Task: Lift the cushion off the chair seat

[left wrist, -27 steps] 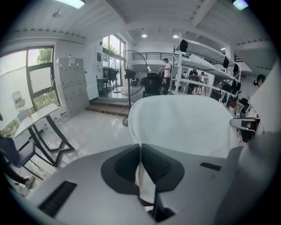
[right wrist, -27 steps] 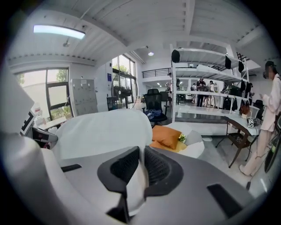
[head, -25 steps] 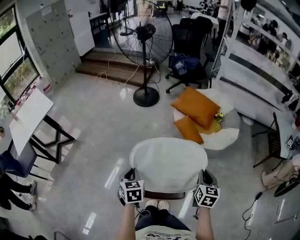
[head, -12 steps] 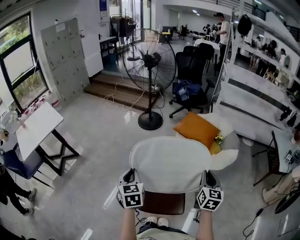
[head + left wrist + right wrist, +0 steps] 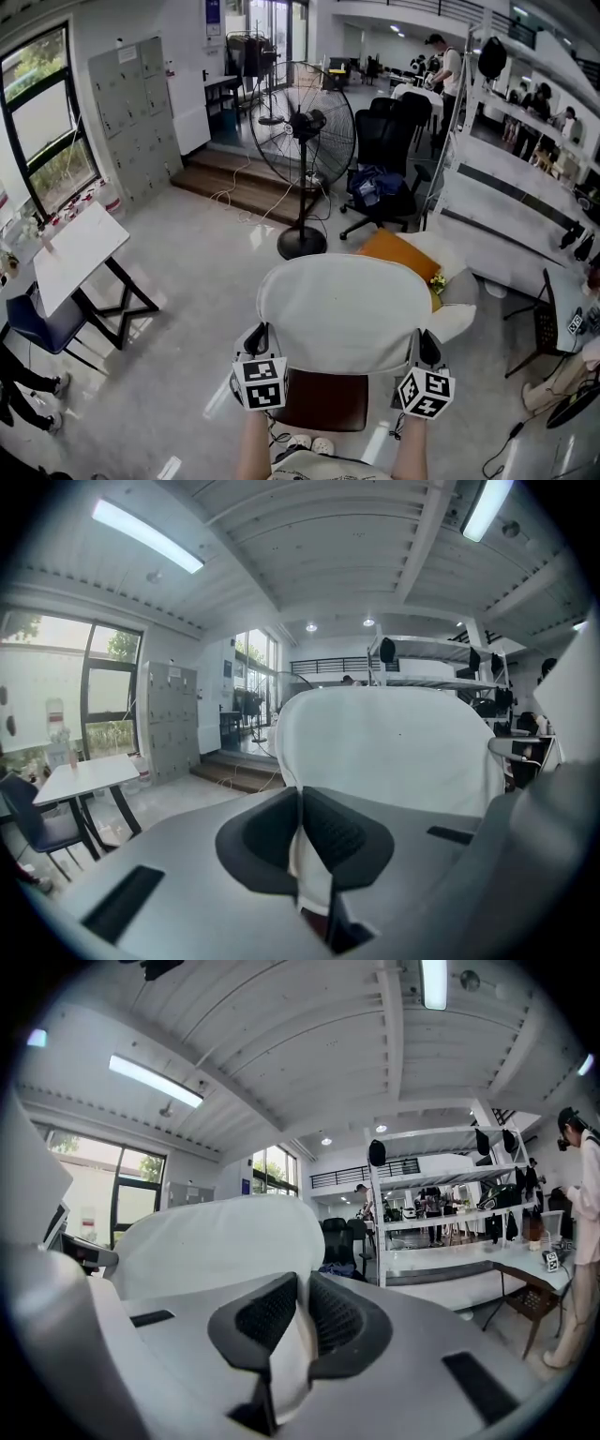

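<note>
We hold the white cushion (image 5: 337, 314) by its near edge with both tools. The left gripper (image 5: 301, 806) has its jaws nearly together, the ribbed black pads pinching a thin fold of the cushion's white cover. The right gripper (image 5: 302, 1290) grips the opposite near corner the same way, with its jaws a little less tight and a thicker fold of cover between the pads. From each pair of jaws the cushion rises and spreads away, a broad rounded panel filling the space beyond and between them. Below the jaws and between the two grippers, the dark brown chair seat (image 5: 323, 403) lies bare. We cannot tell whether the cushion's far edge touches anything. The only print close to the jaws is the black-and-white square marker pattern on each gripper's cube (image 5: 260, 382), which carries no letters. Far beyond the jaws stands a large black floor fan (image 5: 305, 127), with a black office chair (image 5: 389, 141) to its right. An orange cushion (image 5: 398, 251) lies on a round white seat (image 5: 459, 305) just past the lifted cushion's far right edge. Off to the left of the left jaws are a white table (image 5: 75, 253) and grey lockers (image 5: 131, 103). A blue sign (image 5: 213, 14) hangs high on the wall, its writing too small to read.
</note>
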`<state>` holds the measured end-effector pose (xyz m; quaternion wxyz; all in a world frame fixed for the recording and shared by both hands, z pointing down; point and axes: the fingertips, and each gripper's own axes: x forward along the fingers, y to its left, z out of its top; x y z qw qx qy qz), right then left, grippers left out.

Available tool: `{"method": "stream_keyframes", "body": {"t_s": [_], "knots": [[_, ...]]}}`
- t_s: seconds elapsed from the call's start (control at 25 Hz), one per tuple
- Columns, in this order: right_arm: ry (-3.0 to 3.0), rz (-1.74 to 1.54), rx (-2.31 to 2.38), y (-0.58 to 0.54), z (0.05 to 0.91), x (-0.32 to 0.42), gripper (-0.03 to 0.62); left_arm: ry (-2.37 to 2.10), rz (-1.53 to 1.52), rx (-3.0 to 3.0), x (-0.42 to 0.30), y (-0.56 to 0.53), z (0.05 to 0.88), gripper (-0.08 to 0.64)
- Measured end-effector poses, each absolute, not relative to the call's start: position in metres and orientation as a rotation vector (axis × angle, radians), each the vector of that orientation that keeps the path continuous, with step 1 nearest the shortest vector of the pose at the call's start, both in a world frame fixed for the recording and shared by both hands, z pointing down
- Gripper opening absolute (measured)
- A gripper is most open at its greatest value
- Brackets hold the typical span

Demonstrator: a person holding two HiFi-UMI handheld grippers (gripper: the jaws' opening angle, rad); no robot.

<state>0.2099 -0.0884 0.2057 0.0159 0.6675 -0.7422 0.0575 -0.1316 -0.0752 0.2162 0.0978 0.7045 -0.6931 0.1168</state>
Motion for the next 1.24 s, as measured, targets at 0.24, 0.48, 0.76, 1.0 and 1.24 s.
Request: {"method": "stream_keyframes", "body": {"t_s": [0.24, 0.48, 0.76, 1.0, 1.24], "knots": [[-2.322, 0.188, 2.082, -0.09, 0.201, 0.208, 0.057, -2.053, 0.35, 2.096, -0.133, -0.076, 0.213, 0.029], [-2.323, 0.173, 2.08, -0.095, 0.201, 0.209, 0.057, -2.062, 0.345, 2.09, -0.132, -0.082, 0.214, 0.029], [-2.317, 0.157, 2.077, -0.099, 0.2, 0.204, 0.057, -2.06, 0.337, 2.091, -0.137, -0.085, 0.217, 0.029], [-2.315, 0.155, 2.074, -0.101, 0.198, 0.205, 0.057, -2.052, 0.343, 2.093, -0.135, -0.086, 0.216, 0.029], [-2.323, 0.138, 2.068, -0.098, 0.193, 0.206, 0.057, -2.061, 0.337, 2.098, -0.135, -0.084, 0.211, 0.029]]}}
